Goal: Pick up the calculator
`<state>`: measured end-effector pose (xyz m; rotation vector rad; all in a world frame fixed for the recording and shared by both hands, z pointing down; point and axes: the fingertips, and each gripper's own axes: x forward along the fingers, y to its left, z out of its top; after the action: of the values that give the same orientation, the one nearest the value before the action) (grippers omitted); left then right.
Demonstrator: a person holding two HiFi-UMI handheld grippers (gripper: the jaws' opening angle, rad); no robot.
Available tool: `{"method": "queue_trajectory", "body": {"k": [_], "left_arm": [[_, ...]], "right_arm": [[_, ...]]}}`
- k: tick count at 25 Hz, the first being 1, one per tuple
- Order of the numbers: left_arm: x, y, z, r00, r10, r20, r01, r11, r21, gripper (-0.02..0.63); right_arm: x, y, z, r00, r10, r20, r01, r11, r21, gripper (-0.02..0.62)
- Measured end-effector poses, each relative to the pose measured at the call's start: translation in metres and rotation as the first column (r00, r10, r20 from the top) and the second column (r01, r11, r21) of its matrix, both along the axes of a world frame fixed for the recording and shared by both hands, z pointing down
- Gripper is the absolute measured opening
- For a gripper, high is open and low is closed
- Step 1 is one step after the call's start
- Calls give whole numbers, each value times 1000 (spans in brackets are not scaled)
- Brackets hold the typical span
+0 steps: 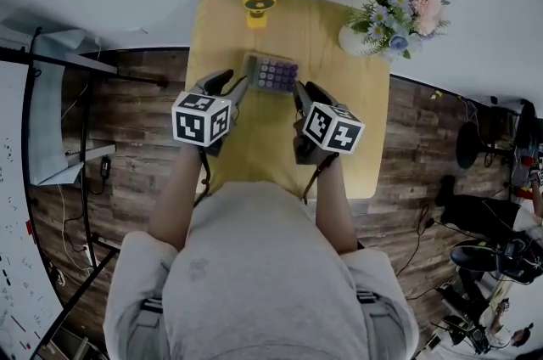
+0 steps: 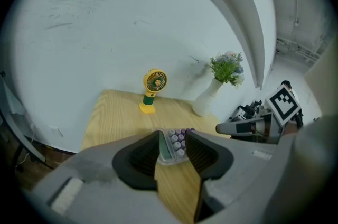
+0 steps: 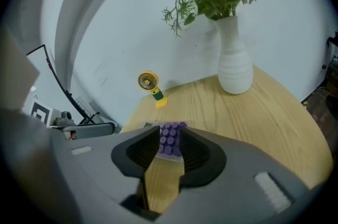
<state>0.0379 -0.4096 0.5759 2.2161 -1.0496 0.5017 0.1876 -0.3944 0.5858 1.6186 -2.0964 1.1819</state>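
The calculator, clear-cased with purple keys and a green display, lies flat on the wooden table, towards its far side. My left gripper hovers just short of its left end, jaws open. My right gripper hovers just short of its right end, also open. In the left gripper view the calculator shows through the gap between the dark pads, beyond the tips. In the right gripper view its purple keys show the same way. Neither gripper touches it.
A small yellow fan stands at the table's far edge by the white wall. A white vase of flowers stands at the far right corner. Dark wood floor surrounds the table, with cables and gear at the right.
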Motion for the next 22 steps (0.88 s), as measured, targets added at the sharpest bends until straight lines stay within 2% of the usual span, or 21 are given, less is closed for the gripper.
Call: {"method": "queue_trajectory", "body": {"k": [8,14,17,20,22], "left_arm": [[6,-9,29,1000,-15,-10,14,996,-86,224],[17,-16,44,1000,0,-5,0,993,-120,268],[17,-21,52,1000,-22,6,23,991,-134,290],[15,-26,60,998,-50,24,53,987,-151,291],[18,-27,64,999,-31,34,36,987,-157,293]], "right_arm": [[3,-7,28,1000,3,15,-2,998,-63,186],[-3,-13,41,999,-21,37,25,995,-92,239],[-6,-17,47,999,-22,48,26,994,-104,257],[-8,-20,53,998,-22,55,28,993,-114,265],[-10,-22,55,998,-20,60,27,993,-119,272]]}}
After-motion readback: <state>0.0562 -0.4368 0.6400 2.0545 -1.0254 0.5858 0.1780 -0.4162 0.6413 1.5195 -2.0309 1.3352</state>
